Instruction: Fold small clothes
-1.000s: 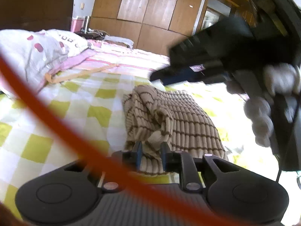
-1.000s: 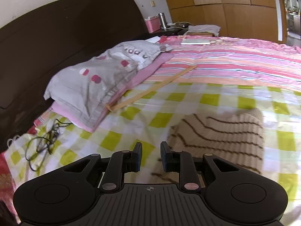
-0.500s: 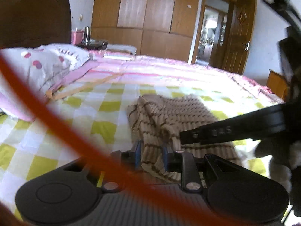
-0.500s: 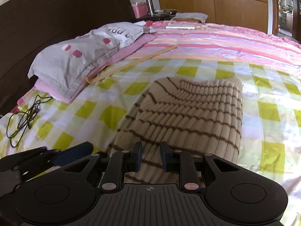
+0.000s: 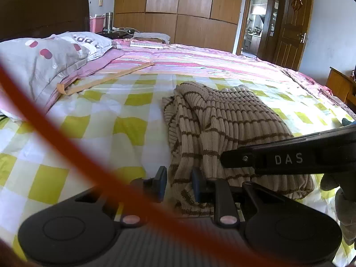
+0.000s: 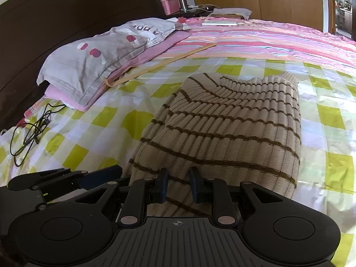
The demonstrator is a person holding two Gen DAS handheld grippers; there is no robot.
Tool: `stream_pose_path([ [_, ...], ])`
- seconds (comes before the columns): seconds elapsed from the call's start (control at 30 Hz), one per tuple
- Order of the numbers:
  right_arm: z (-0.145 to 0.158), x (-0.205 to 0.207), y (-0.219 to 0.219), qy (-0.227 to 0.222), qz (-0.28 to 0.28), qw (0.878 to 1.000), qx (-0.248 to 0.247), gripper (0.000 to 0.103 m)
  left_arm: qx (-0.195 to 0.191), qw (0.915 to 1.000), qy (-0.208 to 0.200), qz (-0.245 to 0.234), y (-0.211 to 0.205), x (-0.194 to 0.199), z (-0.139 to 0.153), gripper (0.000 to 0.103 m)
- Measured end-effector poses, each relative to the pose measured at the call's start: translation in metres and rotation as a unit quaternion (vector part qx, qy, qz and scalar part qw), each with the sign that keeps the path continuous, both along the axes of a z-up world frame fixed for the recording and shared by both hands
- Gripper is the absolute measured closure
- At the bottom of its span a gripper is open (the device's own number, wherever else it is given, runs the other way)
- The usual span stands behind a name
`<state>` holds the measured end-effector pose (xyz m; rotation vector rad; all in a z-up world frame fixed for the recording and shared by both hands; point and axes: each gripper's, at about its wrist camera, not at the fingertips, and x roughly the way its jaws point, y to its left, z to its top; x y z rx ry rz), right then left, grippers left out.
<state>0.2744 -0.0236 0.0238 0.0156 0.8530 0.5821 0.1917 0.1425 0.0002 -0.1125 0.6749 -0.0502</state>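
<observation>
Both grippers are coming down onto the striped sweater on the bed

Since a second ago we are seeing the right gripper [image 6: 176, 185] drop from bare checked sheet onto the sweater [image 6: 224, 131], and the left gripper [image 5: 179, 185] sink closer at the crumpled near hem; each pair of jaws is standing narrowly apart with knit between, though we cannot tell whether either is gripping. The sweater is lying on the yellow-checked sheet [image 5: 93, 120] of the bed, near a grey pillow [image 6: 98, 60], with a black cable [image 6: 31, 133] by the dark headboard [image 6: 66, 13] and wooden wardrobes [image 5: 178, 11] behind
</observation>
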Motion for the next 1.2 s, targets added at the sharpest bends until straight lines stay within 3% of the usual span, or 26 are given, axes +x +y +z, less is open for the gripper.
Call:
stream_pose_path([
  [0.7, -0.002, 0.0, 0.012, -0.01, 0.017, 1.0, -0.004, 0.076, 0.0, 1.0, -0.003, 0.002, 0.003, -0.003, 0.003, 0.072],
  [0.97, 0.015, -0.009, -0.003, -0.028, 0.015, 0.999, 0.006, 0.076, 0.003, 0.9999, -0.005, 0.009, 0.005, -0.005, 0.004, 0.066],
  [1.2, 0.032, -0.014, -0.052, -0.049, -0.032, 0.998, 0.034, 0.071, 0.025, 0.9971, -0.065, 0.032, 0.009, -0.021, 0.034, 0.066],
])
